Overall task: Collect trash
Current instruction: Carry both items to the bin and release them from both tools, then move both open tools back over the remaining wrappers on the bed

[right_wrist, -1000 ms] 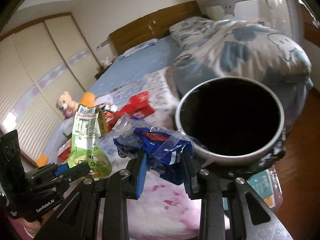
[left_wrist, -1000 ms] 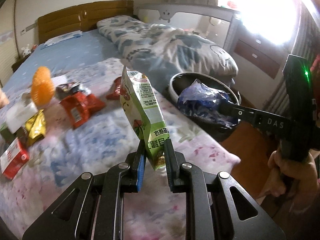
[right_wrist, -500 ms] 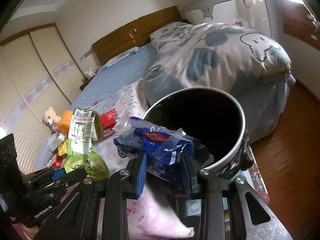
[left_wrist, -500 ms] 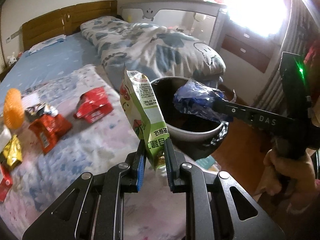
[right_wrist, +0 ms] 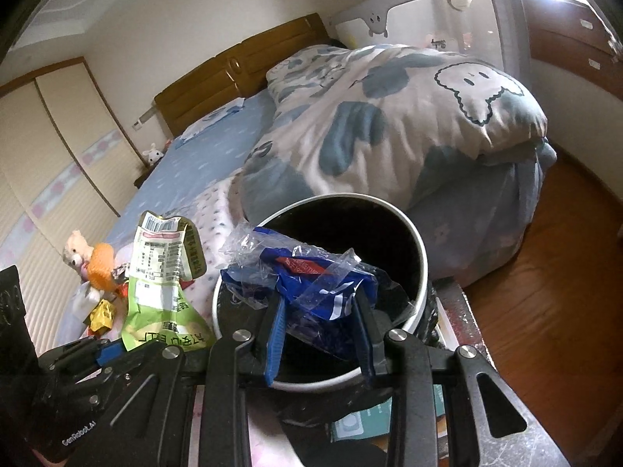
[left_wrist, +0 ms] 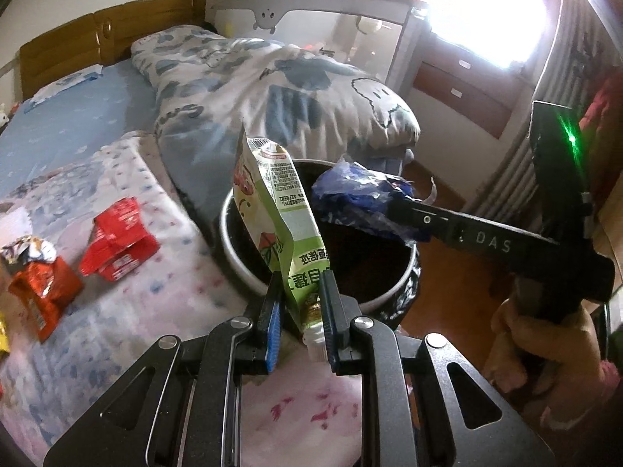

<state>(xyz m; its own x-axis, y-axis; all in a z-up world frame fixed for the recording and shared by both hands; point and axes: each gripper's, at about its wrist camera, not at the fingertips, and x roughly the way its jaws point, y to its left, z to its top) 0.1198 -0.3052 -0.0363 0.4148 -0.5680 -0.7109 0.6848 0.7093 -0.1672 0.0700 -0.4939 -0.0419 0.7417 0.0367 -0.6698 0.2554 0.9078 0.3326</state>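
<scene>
We hold the left gripper (left_wrist: 300,319) clamped on the lower end of a tall green and white drink pouch with a small white spout (left_wrist: 278,218), which stands upright between the blue-padded fingers (left_wrist: 272,323), its spout pointing down toward the camera. In the left wrist view the pouch rises in front of the near rim of a round black waste bin with a pale rim (left_wrist: 241,272), which stands on the wooden floor just beside the edge of the bed. Our right gripper (right_wrist: 319,330) is closed on a crumpled blue plastic wrapper with clear film (right_wrist: 307,284); in the right wrist view the wrapper sits over the near rim of the bin (right_wrist: 422,257), above its dark opening, and in the left wrist view the same wrapper (left_wrist: 358,198) hangs over the far right part of the opening at the tip of the right gripper (left_wrist: 397,214). The pouch (right_wrist: 163,272) appears to the left of the bin, outside its rim. On the pale floral bedspread (left_wrist: 117,311) lie further wrappers: a folded red packet (left_wrist: 117,241), an orange packet (left_wrist: 39,292) and a silver foil scrap (left_wrist: 27,249), all well apart from the bin. A blue and white patterned duvet (right_wrist: 389,124) is heaped behind the bin.
</scene>
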